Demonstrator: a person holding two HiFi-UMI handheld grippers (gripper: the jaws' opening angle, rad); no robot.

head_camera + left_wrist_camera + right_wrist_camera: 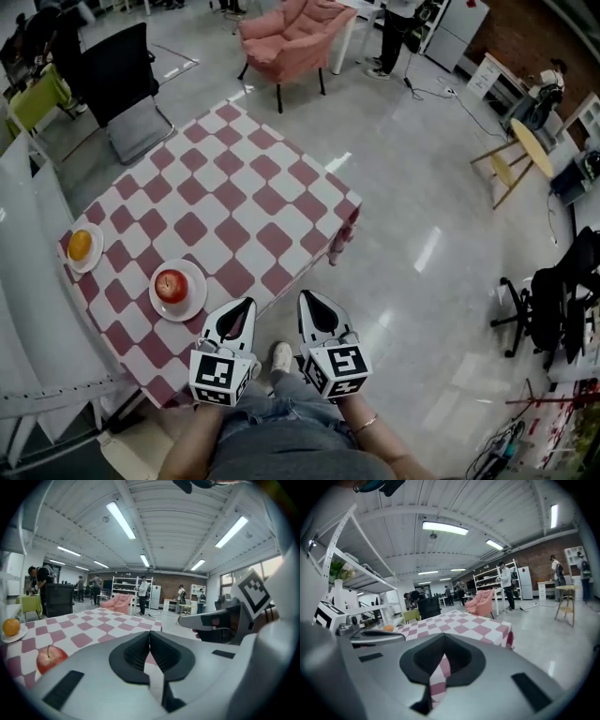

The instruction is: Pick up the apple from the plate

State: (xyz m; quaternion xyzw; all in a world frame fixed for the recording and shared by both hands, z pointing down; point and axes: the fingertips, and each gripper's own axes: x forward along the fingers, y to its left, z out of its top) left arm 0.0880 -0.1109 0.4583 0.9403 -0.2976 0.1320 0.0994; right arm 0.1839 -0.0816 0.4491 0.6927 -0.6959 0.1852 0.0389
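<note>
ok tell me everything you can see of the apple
The apple is red with a paler patch on top. It looks round, smooth, shiny and whole, and it sits upright with its short stem up. It rests in the middle of a small white plate on the checked table, near the person's edge. Only the plate touches it. In the head view the shut left claw hangs apart to its right.

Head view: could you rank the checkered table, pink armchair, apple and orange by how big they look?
1. checkered table
2. pink armchair, though it stands farther away
3. apple
4. orange, only slightly smaller
</note>
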